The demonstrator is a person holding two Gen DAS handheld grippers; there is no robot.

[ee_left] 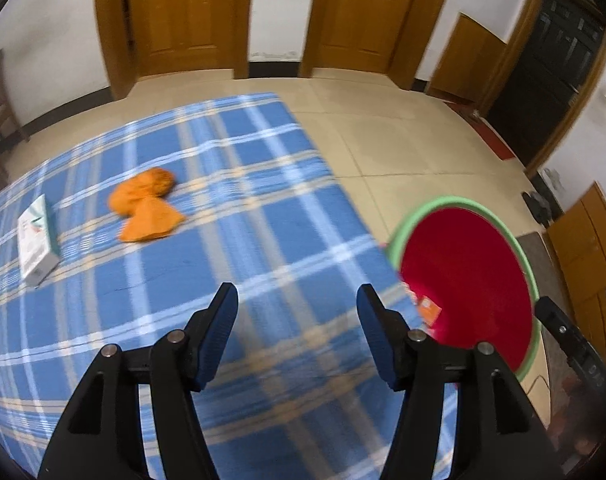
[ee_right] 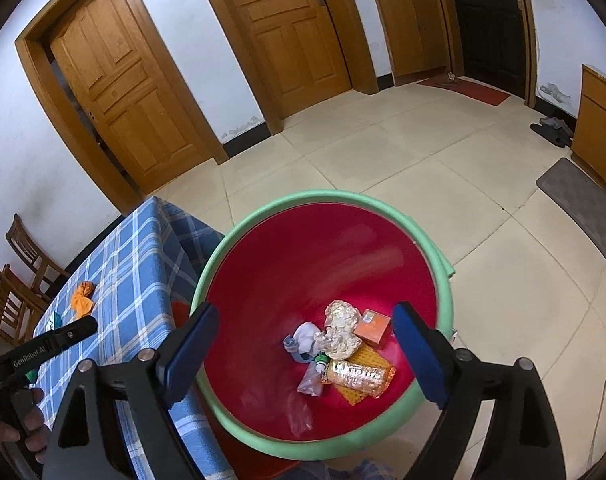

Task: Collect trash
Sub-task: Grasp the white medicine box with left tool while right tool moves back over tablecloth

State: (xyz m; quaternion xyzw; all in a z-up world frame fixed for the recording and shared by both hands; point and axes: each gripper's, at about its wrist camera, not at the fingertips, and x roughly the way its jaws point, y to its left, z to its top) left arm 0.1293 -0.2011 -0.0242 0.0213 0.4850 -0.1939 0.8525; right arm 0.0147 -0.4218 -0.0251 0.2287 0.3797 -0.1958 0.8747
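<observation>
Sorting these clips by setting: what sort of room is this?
Probably a home's dining or living room: a table under a blue plaid cloth, panelled wooden doors off a tiled floor, and wooden chairs by the wall.

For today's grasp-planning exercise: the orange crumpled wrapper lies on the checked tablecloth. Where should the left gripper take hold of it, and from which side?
Grip the orange wrapper at its narrow waist, between the bunched far lobe and the flatter near flap. Bring the left gripper, open and empty, down from above, fingers straddling the pinch. It lies flat on the tablecloth, so a sideways approach would probably just push it.
</observation>
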